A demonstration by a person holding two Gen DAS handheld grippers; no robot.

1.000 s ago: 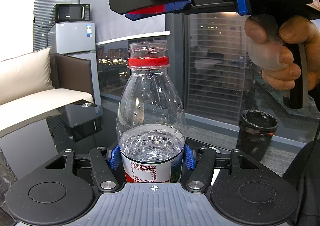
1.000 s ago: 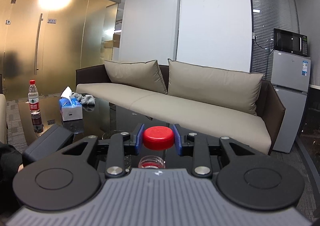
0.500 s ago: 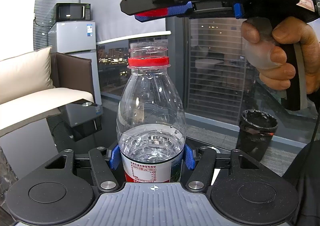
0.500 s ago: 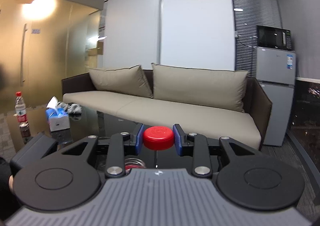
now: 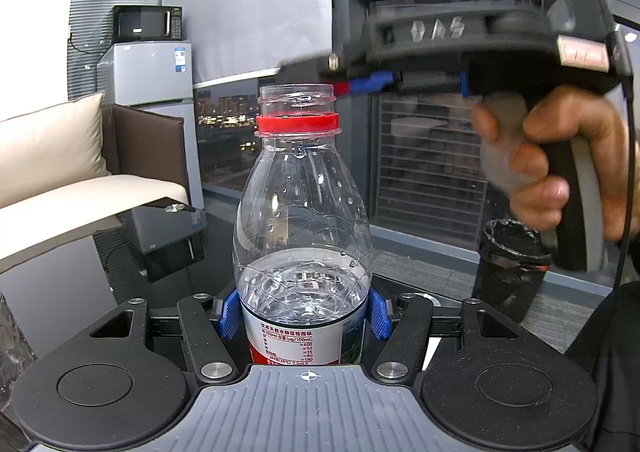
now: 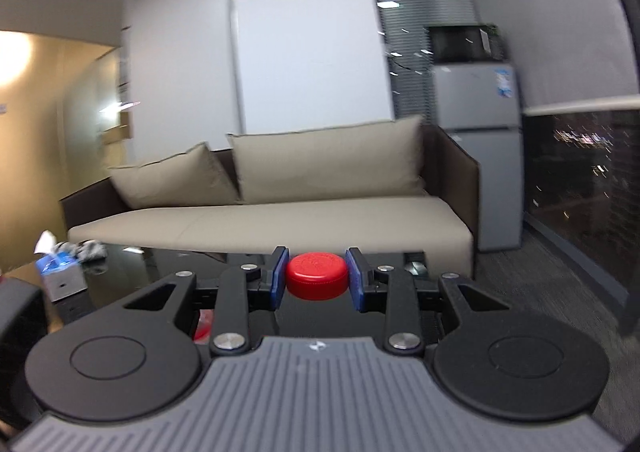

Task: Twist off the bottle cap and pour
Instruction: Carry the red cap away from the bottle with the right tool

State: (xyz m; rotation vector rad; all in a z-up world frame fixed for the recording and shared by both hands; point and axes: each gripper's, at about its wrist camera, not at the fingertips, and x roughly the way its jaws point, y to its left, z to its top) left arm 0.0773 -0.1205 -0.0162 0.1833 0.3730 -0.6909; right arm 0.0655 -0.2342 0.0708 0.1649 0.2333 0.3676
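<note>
In the left wrist view, the left gripper (image 5: 303,314) is clamping the clear plastic water bottle (image 5: 302,236) low on its body, its two blue pads (image 5: 229,313) pressing on either side just at the top edge of the red-and-white label. The bottle is standing upright between the fingers, roughly a third full of water, with droplets clinging to the inside of its shoulder. Its threaded neck is standing open, with only the red tamper ring (image 5: 297,123) sitting below the threads.

Just above and to the right of the bottle's mouth, the right gripper (image 5: 362,84) is showing side-on and blurred, a person's hand (image 5: 552,160) wrapping round its black handle. A sliver of red is peeking out between its blue fingertips, level with the bottle's rim and just beside it.

The right wrist view is showing that grip closely: the right gripper's blue pads (image 6: 279,278) are squeezing the round red plastic bottle cap (image 6: 317,275) from both sides, the cap sitting flat and centred between them, top face up.

Behind the bottle to the right, a black bin with a dark liner (image 5: 512,264) is standing on the carpet. Behind the bottle to the left, a beige-cushioned sofa with a brown frame (image 5: 52,172) is running along the wall, and further back a silver fridge (image 5: 150,72) is carrying a black microwave (image 5: 147,23) on top. In the right wrist view, a blue tissue box (image 6: 60,272) is sitting on a dark glossy table (image 6: 160,264) left of the cap.
</note>
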